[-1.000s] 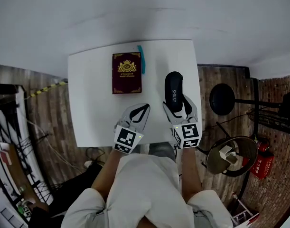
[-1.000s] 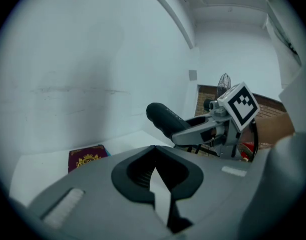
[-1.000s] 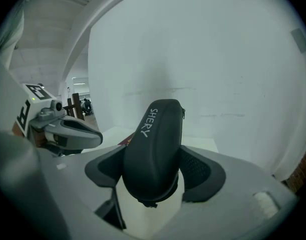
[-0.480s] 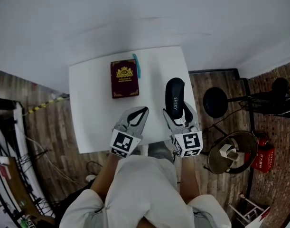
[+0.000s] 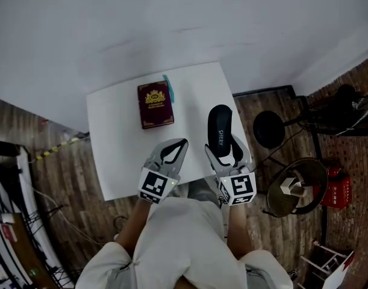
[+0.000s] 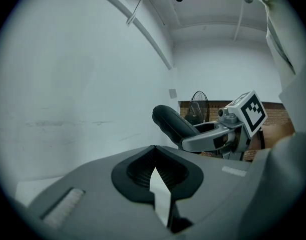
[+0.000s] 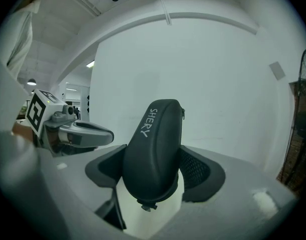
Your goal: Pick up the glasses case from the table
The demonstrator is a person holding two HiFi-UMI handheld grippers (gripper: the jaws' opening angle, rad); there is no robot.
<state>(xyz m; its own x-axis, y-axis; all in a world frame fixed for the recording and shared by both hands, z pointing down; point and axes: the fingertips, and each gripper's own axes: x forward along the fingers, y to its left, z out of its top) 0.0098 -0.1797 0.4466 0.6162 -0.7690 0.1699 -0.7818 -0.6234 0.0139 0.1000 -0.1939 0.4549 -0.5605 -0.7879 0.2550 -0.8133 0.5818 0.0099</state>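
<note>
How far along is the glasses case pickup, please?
Done: the right gripper is shut on the case, which looks lifted clear of the table, tilted up. In hand: holding it aloft. The left gripper is shut and empty. Left: seemingly nothing.

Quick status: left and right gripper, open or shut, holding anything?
Left gripper: shut, nothing between the jaws.
Right gripper: shut on the glasses case.

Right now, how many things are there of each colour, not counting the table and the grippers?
Dark red: 1, the dark red hardcover book with a gold crest
Teal: 1, the thin teal pen-like stick beside the book
Black: 1, the black oval glasses case
Total: 3
</note>
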